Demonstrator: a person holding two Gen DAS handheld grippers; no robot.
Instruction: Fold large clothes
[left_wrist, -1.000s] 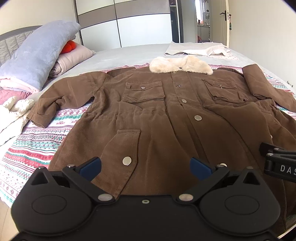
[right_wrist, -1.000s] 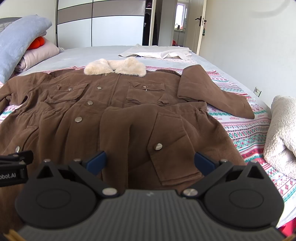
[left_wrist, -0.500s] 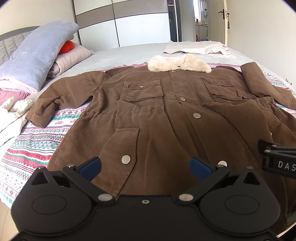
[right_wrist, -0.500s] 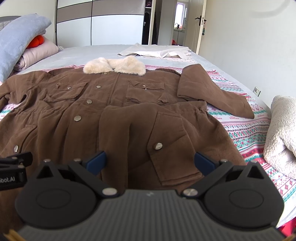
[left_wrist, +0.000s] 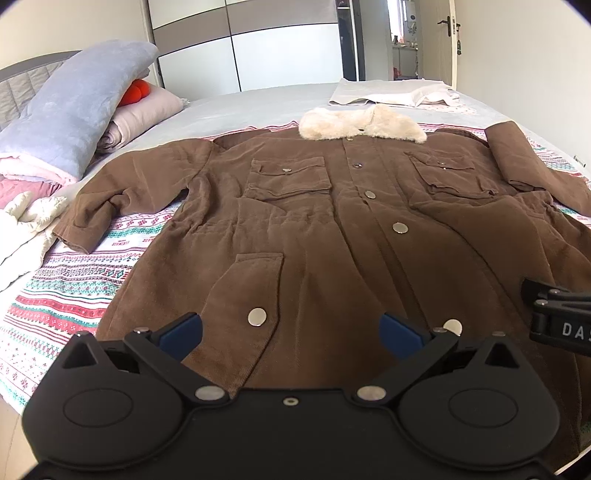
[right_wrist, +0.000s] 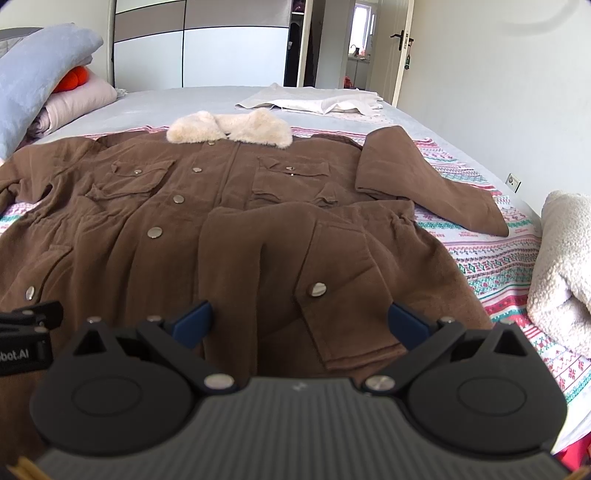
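A large brown coat with a cream fur collar lies face up, buttoned, on the bed. Its left sleeve is bent at the elbow. The right sleeve runs out over the patterned blanket. The coat's right front panel is folded over itself. My left gripper hovers open over the hem near the lower left pocket. Over the lower right pocket my right gripper is open too. Neither holds anything. Each gripper's body shows at the edge of the other's view.
A patterned blanket lies under the coat. Blue and pink pillows pile at the left. A folded white garment rests beyond the collar. A fluffy cream blanket sits at the right bed edge. Wardrobe doors stand behind.
Both wrist views have shifted only slightly; the coat sits a little lower in the left wrist view. The coat itself has not moved and both grippers stay open.
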